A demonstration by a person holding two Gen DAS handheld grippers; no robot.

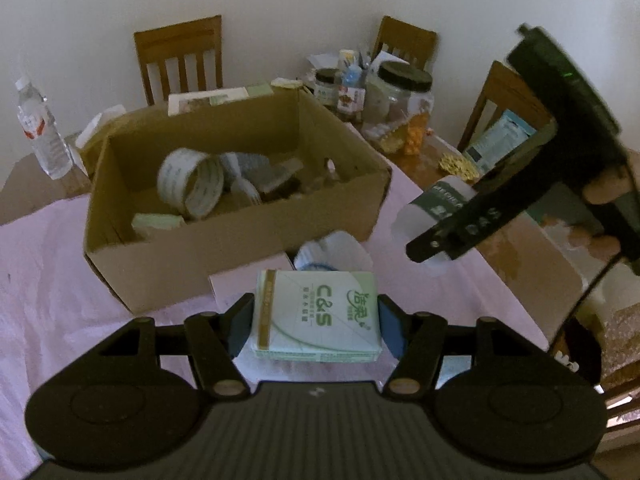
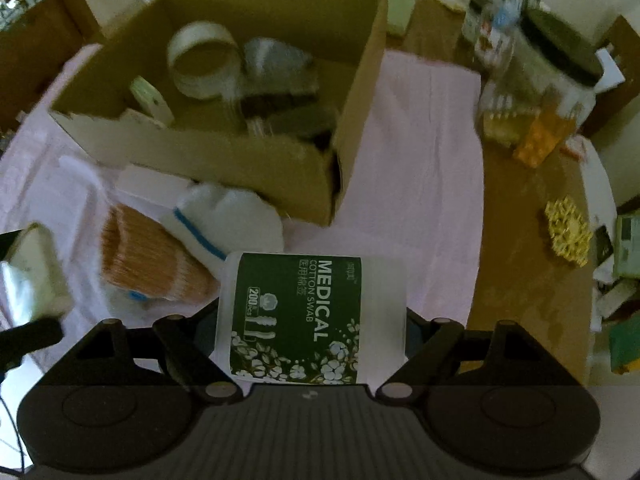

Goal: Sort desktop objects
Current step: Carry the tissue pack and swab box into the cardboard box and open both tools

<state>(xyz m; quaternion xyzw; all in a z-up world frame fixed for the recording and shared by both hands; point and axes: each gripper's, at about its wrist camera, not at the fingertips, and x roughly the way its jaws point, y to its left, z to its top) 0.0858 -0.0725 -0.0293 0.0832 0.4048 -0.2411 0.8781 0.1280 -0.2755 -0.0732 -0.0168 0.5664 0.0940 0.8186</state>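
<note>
My left gripper (image 1: 316, 320) is shut on a green and white tissue pack (image 1: 316, 316), held above the pink cloth just in front of the open cardboard box (image 1: 224, 276). My right gripper (image 2: 312, 320) is shut on a cotton swab tub (image 2: 308, 316) with a green label, held to the right of the box (image 2: 224, 160); it also shows in the left wrist view (image 1: 436, 208). The box holds a tape roll (image 1: 190, 182), another tissue pack (image 1: 158, 222) and several dark items.
On the cloth by the box lie a white bag with a blue line (image 2: 228, 216), a bundle of wooden sticks (image 2: 148, 260) and a white carton (image 2: 148, 184). Jars (image 1: 400, 96), snacks and a gold coaster (image 2: 568, 232) crowd the bare table on the right. A water bottle (image 1: 40, 128) stands far left.
</note>
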